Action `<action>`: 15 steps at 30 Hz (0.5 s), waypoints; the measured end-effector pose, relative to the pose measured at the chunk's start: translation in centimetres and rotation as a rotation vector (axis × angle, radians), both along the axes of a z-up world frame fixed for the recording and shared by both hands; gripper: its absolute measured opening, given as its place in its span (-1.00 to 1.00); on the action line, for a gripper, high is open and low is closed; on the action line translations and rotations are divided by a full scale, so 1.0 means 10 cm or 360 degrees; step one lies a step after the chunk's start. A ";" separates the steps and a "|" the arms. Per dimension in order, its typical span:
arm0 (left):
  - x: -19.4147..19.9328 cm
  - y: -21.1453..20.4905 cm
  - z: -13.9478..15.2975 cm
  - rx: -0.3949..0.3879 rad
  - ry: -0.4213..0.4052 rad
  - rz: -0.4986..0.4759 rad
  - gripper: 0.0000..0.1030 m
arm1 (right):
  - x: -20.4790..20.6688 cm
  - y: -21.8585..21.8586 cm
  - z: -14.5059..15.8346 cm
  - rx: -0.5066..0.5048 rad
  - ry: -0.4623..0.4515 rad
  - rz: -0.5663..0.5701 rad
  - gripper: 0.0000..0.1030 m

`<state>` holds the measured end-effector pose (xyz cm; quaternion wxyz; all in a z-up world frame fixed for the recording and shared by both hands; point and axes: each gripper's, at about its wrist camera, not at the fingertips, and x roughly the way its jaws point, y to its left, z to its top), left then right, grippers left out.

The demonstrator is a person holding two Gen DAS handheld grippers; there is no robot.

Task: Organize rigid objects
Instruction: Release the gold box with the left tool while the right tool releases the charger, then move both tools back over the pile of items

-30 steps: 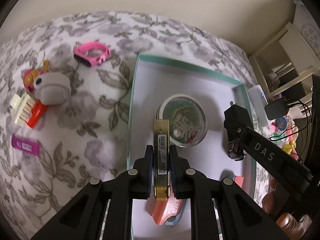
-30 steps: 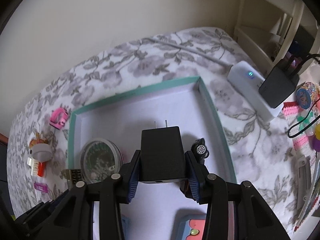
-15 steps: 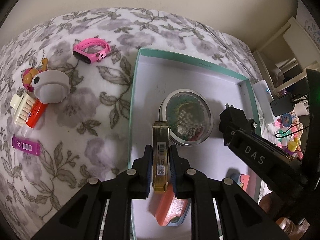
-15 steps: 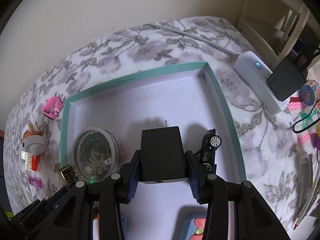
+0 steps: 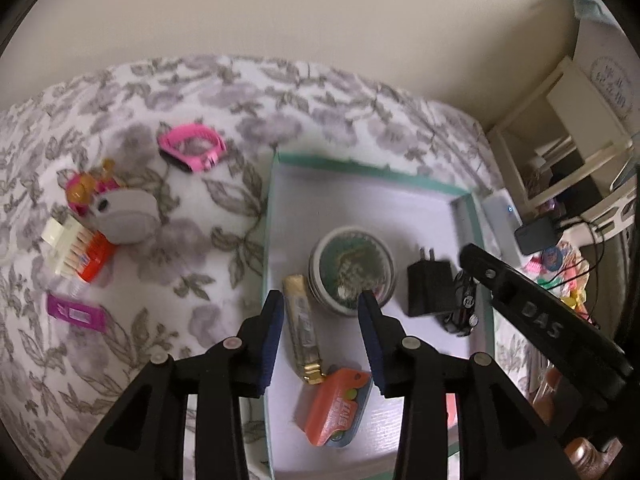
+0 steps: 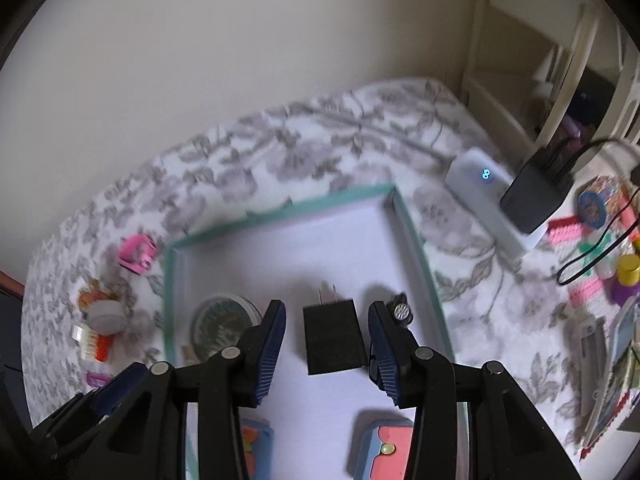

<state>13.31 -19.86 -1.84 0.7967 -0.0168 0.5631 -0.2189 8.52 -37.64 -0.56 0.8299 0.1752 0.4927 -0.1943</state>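
Observation:
A teal-rimmed tray (image 5: 360, 168) (image 6: 280, 216) lies on the flowered cloth. My left gripper (image 5: 320, 300) hangs above it and its jaws are opening. A gold bar (image 5: 302, 328) lies on the tray floor below them, close to the left finger, with neither pad touching it. My right gripper (image 6: 326, 308) is open over a black plug charger (image 6: 334, 336) (image 5: 430, 290), which lies flat on the tray between the fingers and is free of both pads. A round tin (image 5: 352, 270) (image 6: 220, 324) and a black toy car (image 6: 402, 312) (image 5: 460, 312) also sit in the tray.
An orange and blue case (image 5: 338, 406) lies at the tray's near end. Left of the tray lie a pink watch band (image 5: 192, 152), a grey round toy (image 5: 126, 216), a brush (image 5: 76, 252) and a purple piece (image 5: 76, 314). A white power bank (image 6: 492, 196) and cables lie to the right.
Both grippers let go and rose. The gold bar left the left gripper's jaws and now lies in the tray. The black charger left the right gripper's jaws and lies flat on the tray floor.

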 end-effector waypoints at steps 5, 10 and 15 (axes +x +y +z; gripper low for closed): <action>0.04 0.16 0.24 -0.0023 -0.0100 0.0075 -0.12 | -0.07 0.05 0.31 -0.0061 -0.0110 0.0006 -0.07; 0.11 0.38 0.40 -0.0043 -0.0175 0.0183 0.10 | -0.14 0.06 0.48 -0.0078 -0.0203 -0.0018 0.15; 0.19 0.62 0.48 -0.0047 -0.0210 0.0292 0.17 | -0.18 0.03 0.51 -0.0077 -0.0229 -0.0036 0.34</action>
